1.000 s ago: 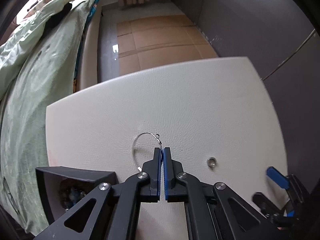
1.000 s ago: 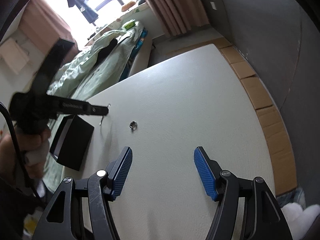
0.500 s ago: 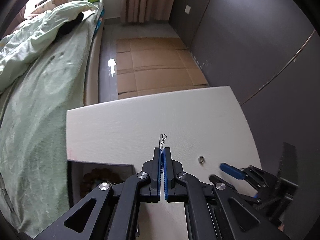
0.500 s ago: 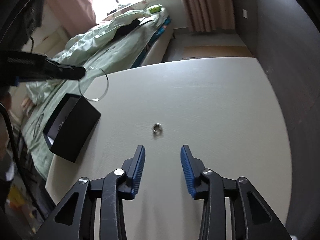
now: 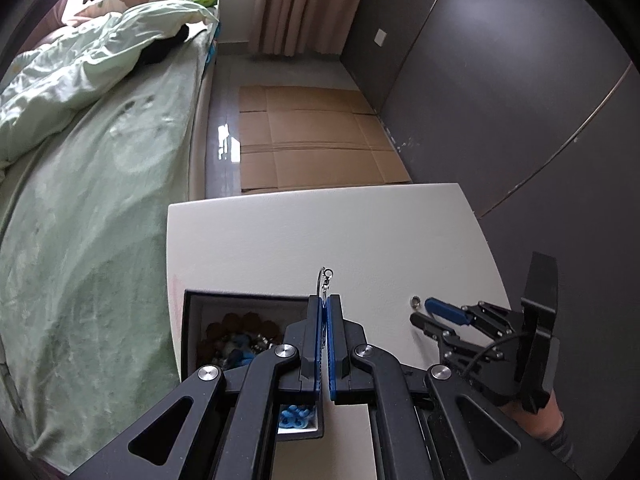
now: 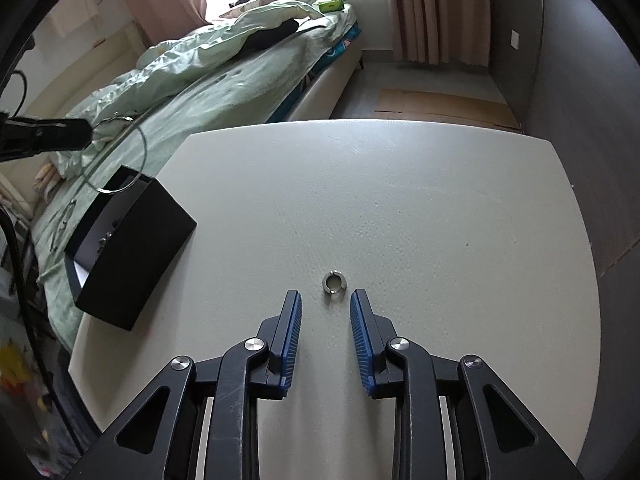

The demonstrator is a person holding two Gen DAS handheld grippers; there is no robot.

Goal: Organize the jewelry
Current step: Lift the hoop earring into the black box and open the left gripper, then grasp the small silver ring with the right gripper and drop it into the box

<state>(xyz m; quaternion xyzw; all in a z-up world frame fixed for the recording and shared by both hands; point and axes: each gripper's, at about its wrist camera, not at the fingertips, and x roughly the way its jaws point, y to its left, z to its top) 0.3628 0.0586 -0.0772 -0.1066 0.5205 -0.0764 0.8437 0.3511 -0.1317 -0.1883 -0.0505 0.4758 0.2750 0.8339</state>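
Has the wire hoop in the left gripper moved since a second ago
Yes. The wire hoop, flat on the table then, now hangs from the left gripper above the black box.

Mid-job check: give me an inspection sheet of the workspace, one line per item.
Surface: white table, bare apart from the job's things.
Job's things: black box open at the table's left edge, jewelry inside; thin wire hoop hanging above it; small silver ring lying on the table.
Clutter: nothing seen on the table.
Grippers: left gripper shut on the hoop's clasp; right gripper open, jaws just been closing, ring just ahead of the tips, untouched.
Cables: black cable at the left of the right wrist view.
Surroundings: bed with green bedding, cardboard on the floor, curtains.
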